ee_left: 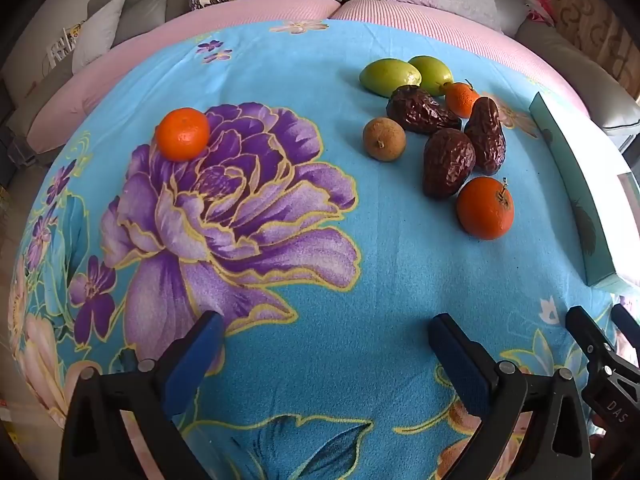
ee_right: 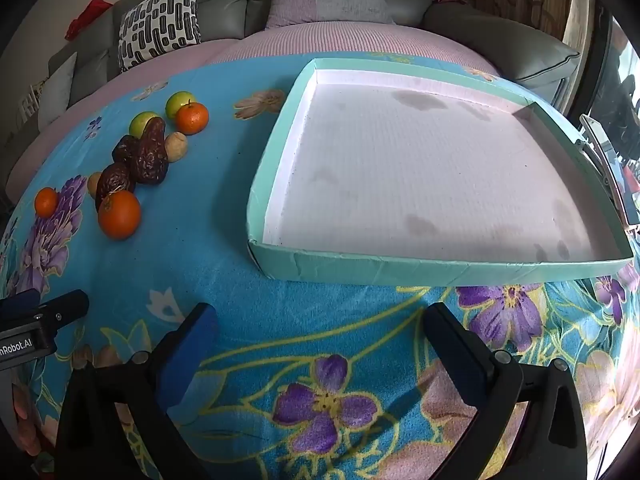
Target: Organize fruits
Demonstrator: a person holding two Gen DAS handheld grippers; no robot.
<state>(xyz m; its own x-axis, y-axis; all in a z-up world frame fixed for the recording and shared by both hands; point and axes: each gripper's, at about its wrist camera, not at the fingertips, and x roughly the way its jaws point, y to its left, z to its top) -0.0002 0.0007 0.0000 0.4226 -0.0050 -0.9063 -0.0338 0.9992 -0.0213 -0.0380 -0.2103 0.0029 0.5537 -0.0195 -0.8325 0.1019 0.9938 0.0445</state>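
Note:
Fruit lies on a blue flowered cloth (ee_left: 320, 240). A lone tangerine (ee_left: 183, 133) rests on the purple flower at left. To the right is a cluster: two green fruits (ee_left: 390, 76), three dark wrinkled dates (ee_left: 448, 160), a brown longan (ee_left: 384, 138), a small tangerine (ee_left: 461, 98) and a large tangerine (ee_left: 485, 207). A shallow teal box (ee_right: 280, 184) with a white floor holds nothing. My left gripper (ee_left: 326, 324) is open, near the cloth's front. My right gripper (ee_right: 320, 316) is open in front of the box. The cluster (ee_right: 148, 156) sits left of the box.
The box's teal side (ee_left: 576, 196) borders the cluster on the right. The right gripper's body (ee_left: 600, 356) shows at the left view's lower right. A grey sofa with pink covers (ee_right: 360, 36) and a patterned cushion (ee_right: 160, 20) lies behind the table.

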